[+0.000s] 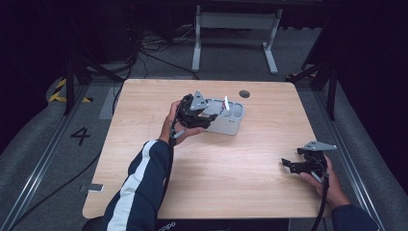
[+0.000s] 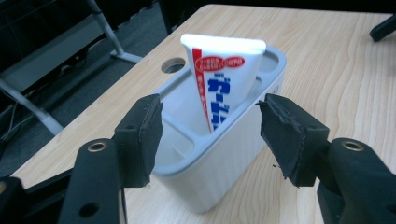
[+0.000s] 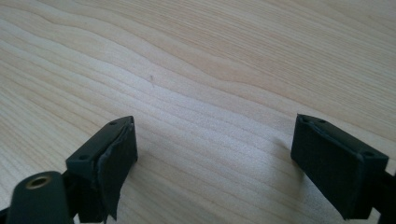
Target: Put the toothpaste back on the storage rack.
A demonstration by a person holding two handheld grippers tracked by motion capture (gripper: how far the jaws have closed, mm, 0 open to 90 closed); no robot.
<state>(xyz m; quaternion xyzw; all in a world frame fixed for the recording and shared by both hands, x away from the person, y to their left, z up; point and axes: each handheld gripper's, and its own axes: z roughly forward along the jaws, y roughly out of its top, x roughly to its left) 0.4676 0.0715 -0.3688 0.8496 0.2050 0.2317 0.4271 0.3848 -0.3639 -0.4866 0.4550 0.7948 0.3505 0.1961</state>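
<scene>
A white toothpaste tube [image 2: 224, 79] with red and blue print stands tilted, crimped end up, in a pale grey compartmented holder [image 2: 215, 172] on the wooden table. My left gripper [image 2: 210, 106] is open, with a jaw on each side of the holder's near end and neither pad touching the tube or the holder. From above, the left gripper [image 1: 211, 114] sits at the left end of the holder [image 1: 230, 120], with the tube [image 1: 225, 103] sticking up. Near the table's right edge, my right gripper [image 1: 288, 164] is open, and between its jaws [image 3: 215, 123] lies only bare wood.
A round cable hole [image 1: 244, 94] lies in the table top [image 1: 216, 163] just behind the holder. Behind the table stand a white table frame [image 1: 235, 29] and loose cables on the grey floor. The other gripper's tip [image 2: 384, 28] shows at the far right.
</scene>
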